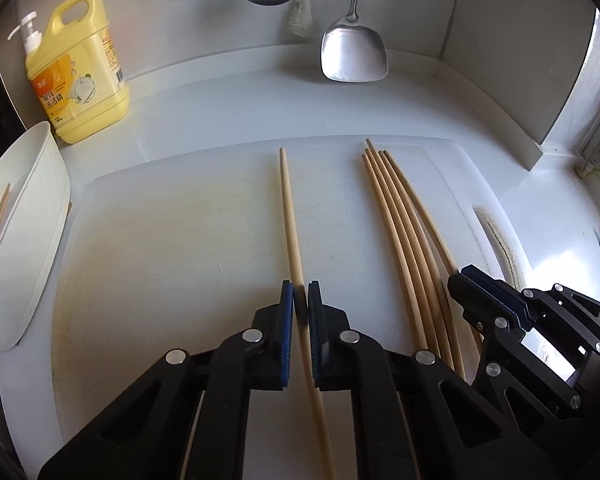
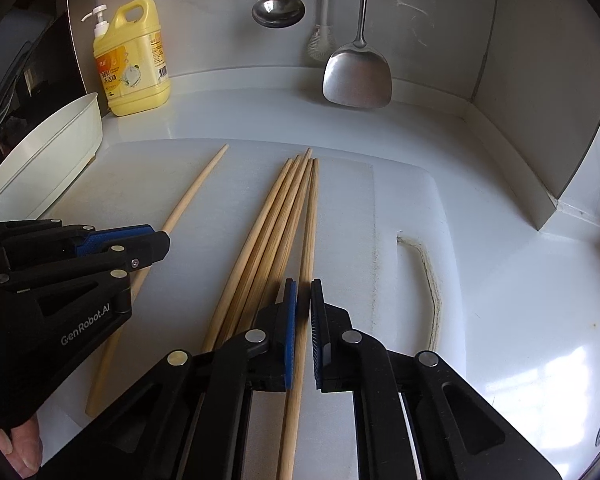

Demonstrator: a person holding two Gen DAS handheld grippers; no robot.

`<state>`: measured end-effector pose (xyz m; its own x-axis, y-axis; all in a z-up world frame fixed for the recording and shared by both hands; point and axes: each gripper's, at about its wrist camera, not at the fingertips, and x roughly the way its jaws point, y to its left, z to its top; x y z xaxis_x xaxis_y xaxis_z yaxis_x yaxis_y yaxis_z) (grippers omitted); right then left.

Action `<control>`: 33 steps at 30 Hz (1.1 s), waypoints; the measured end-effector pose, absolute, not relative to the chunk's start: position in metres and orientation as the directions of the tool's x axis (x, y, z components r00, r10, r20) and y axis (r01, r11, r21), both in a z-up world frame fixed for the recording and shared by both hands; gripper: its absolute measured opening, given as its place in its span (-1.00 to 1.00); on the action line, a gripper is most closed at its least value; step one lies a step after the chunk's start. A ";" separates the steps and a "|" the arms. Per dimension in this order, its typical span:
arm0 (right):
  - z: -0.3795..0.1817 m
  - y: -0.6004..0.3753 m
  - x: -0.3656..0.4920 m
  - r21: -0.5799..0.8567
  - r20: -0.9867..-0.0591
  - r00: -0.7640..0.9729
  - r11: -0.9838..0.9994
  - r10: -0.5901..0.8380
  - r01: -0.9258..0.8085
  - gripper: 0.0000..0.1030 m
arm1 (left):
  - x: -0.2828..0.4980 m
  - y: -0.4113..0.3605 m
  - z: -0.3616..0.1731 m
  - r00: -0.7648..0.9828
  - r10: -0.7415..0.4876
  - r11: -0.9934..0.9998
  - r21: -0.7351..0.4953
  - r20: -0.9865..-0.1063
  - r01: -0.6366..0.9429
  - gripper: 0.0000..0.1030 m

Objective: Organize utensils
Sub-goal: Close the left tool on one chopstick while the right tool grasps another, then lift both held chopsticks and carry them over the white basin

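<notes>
The chopsticks point(image 2: 260, 236) are pale, matt wood with visible grain. The cutting board point(image 1: 172, 240) is white plastic, dull and scuffed. At the far wall, the ladle point(image 2: 278, 8) and spatula point(image 2: 356, 80) are shiny metal. The yellow detergent bottle point(image 1: 80, 68) at far left is glossy plastic, the white tray point(image 1: 28, 216) smooth plastic.

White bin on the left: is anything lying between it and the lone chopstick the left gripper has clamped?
Nothing visible. The left gripper is shut on the lone chopstick, and only bare cutting board lies between it and the white bin. The chopstick bundle sits on the opposite side.
</notes>
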<state>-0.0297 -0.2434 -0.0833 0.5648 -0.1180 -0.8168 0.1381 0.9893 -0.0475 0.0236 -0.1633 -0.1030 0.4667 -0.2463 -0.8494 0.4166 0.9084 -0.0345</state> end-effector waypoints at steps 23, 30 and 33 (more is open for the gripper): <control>-0.024 -0.240 -0.050 0.124 -0.764 0.645 0.984 0.011 0.130 -0.88 | 0.008 -0.090 -0.041 0.480 -0.255 0.946 -0.112 -0.840 0.305 -0.87; 0.018 -0.191 -0.033 0.149 -0.721 0.688 0.988 0.084 0.036 -0.88 | 0.010 -0.033 -0.005 0.534 -0.227 0.965 -0.113 -0.814 0.237 -0.87; 0.028 -0.160 -0.016 0.149 -0.708 0.698 0.989 0.112 -0.006 -0.88 | 0.017 -0.003 0.005 0.551 -0.216 0.970 -0.115 -0.806 0.212 -0.86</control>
